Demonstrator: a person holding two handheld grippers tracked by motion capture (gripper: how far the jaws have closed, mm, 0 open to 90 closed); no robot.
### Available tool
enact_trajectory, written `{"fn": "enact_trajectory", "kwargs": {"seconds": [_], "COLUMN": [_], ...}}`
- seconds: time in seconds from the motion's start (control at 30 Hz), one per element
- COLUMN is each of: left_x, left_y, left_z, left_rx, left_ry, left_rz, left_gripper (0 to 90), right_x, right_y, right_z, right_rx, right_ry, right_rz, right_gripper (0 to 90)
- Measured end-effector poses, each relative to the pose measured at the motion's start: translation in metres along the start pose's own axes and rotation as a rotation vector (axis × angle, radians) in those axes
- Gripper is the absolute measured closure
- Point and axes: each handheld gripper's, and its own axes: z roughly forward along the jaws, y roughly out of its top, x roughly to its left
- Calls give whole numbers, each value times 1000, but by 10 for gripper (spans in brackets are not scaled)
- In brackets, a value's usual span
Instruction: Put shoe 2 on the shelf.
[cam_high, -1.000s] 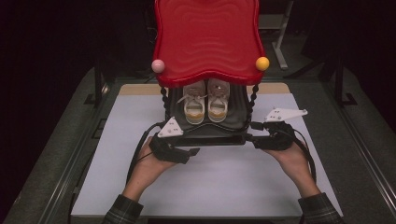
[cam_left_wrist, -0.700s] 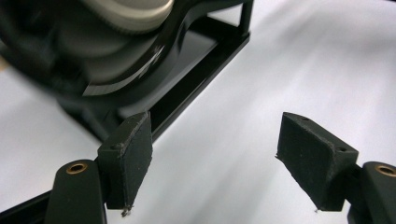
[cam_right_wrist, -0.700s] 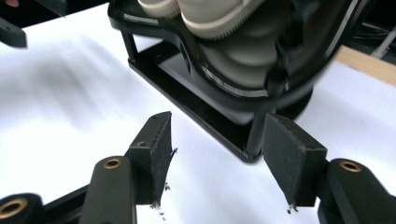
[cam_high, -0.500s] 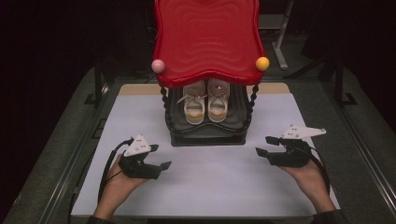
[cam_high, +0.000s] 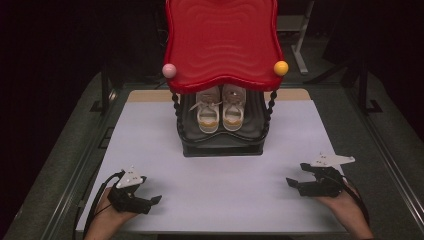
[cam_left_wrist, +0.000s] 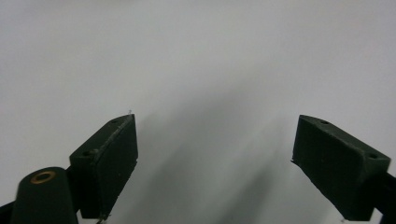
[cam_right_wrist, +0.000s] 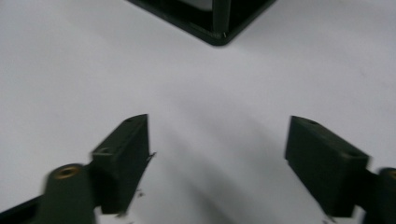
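1. No brand, label or writing can be read on any of the things.
2. The pair of small white shoes with tan soles (cam_high: 220, 111) stands side by side, toes toward the person, on the lower black tier of a two-tier shoe rack (cam_high: 222, 142). The laces are tied, and a tan band runs around each toe.
3. The rack's glossy red wavy-edged plastic top shelf (cam_high: 221, 42) overhangs the shoes. A pink ball (cam_high: 169, 70) caps its corner at 9 o'clock and a yellow ball (cam_high: 281, 67) the one at 3 o'clock; twisted black posts carry it.
4. The rack sits at 12 o'clock on the white tabletop (cam_high: 220, 185).
5. The left tool (cam_high: 150, 201) lies low at 7 o'clock, released, nothing between its jaws; they have just been opening.
6. The right tool (cam_high: 295, 184) sits at 4 o'clock, also released and empty, its jaws likewise just opening. Both are well apart from the rack.
7. In the right gripper view a black corner of the rack (cam_right_wrist: 215, 28) shows beyond the spread jaws.
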Motion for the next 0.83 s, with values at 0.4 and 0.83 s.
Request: {"fn": "enact_trajectory", "kwargs": {"seconds": [0.4, 0.83], "left_x": [6, 8], "left_y": [-13, -19], "left_z": [9, 11], "left_rx": [-11, -53], "left_ry": [-2, -23], "left_rz": [28, 19], "left_gripper": [132, 131], "right_x": [-13, -13], "right_y": [-32, -34], "right_z": [18, 19], "right_rx": [102, 88], "right_ry": [-68, -80], "right_rz": [36, 25], "right_gripper": [17, 7]}}
